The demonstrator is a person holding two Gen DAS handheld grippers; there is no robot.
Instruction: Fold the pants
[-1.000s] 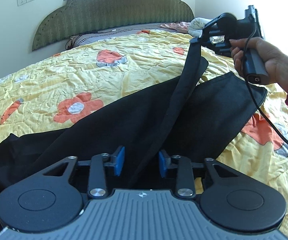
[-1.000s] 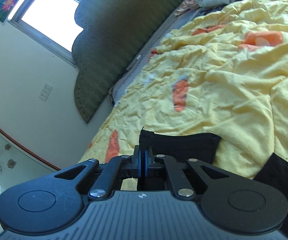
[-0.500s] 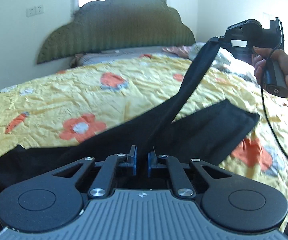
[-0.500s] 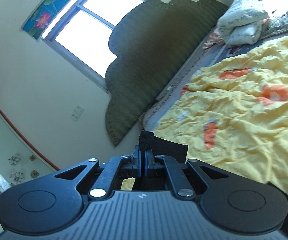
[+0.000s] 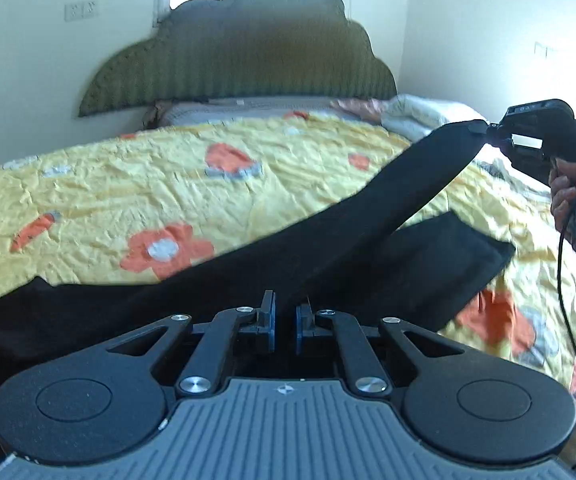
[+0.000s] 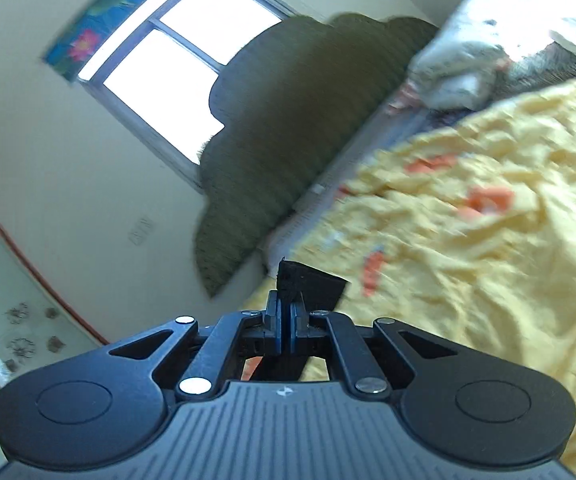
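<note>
This is a bedroom in a home. A bed (image 5: 87, 184) fills the middle of the frame, covered by a yellow bedspread (image 5: 308, 160) with orange flowers. A green scalloped headboard (image 5: 247, 52) stands against the cream wall, with a window (image 6: 175, 56) above it. Folded bedding (image 6: 468, 64) lies at upper right.

My left gripper (image 5: 283, 322) is pinched nearly shut, low in front of me. My right gripper (image 5: 488, 133) is clamped tight, raised in my right hand (image 5: 568, 192).
</note>
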